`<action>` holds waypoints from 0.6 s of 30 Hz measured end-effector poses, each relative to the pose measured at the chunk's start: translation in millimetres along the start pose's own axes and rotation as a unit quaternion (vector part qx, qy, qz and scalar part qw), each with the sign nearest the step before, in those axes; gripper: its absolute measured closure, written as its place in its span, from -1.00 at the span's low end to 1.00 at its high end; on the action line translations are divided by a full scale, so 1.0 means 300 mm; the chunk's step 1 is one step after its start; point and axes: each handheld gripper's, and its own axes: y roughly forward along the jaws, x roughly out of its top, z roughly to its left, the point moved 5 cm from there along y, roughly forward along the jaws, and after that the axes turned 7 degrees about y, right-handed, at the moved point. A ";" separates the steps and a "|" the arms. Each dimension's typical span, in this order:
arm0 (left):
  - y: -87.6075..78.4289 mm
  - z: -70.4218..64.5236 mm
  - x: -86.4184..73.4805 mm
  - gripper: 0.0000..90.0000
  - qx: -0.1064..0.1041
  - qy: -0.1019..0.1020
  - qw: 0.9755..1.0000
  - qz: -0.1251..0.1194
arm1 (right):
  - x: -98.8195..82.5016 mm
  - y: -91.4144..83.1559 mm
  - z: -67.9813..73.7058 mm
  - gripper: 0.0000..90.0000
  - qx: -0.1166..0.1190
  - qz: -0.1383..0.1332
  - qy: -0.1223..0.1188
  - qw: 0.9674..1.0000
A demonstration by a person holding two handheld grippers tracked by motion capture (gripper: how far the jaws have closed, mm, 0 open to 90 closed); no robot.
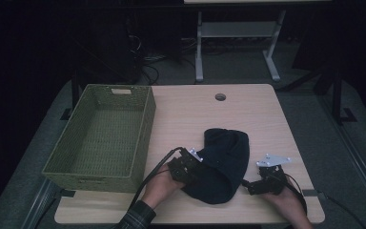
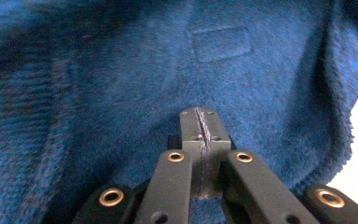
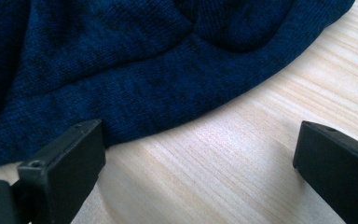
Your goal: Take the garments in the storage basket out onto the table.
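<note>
Navy-blue knitted wool, slack and rumpled: the dark blue knit beanie (image 1: 223, 164) lies on the light wooden table (image 1: 190, 114), near the front edge and between the two hands. It looks light and wholly soft, so I judge it will sag and fold wherever it is lifted, will not slip much thanks to its fuzzy surface, and cannot break; the risk is rather that only one layer gets pinched and the rest drags along the tabletop. The left gripper (image 2: 200, 135) has its jaws pressed tight together on a fold of the fabric at the hat's left side, with threads of the knit caught in the seam between the pads. The right gripper (image 3: 200, 158) stands wide open just beside the hat's right edge, its jaws low over bare wood and holding nothing; the thick rolled brim near it seems the best place for a second hold, since the doubled cloth gives more to bite on. To the left, well apart from the hat, the green woven rectangular basket (image 1: 145, 125) sits with its open top up and nothing inside it.
</note>
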 end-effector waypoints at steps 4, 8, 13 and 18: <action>0.009 -0.042 0.000 1.00 -0.012 0.009 1.000 -0.003 | -0.002 -0.003 -0.001 -0.95 0.002 0.002 -0.001 1.000; 0.021 -0.083 0.005 1.00 -0.031 0.015 0.999 -0.010 | -0.002 -0.016 -0.008 -0.72 0.000 -0.001 0.001 1.000; -0.010 -0.105 0.029 0.97 -0.029 0.029 0.999 -0.027 | 0.002 -0.031 -0.014 -0.49 0.004 0.002 0.005 1.000; -0.103 -0.080 0.078 0.97 -0.010 0.034 0.998 -0.059 | 0.013 -0.048 -0.016 -0.26 0.001 -0.006 0.000 1.000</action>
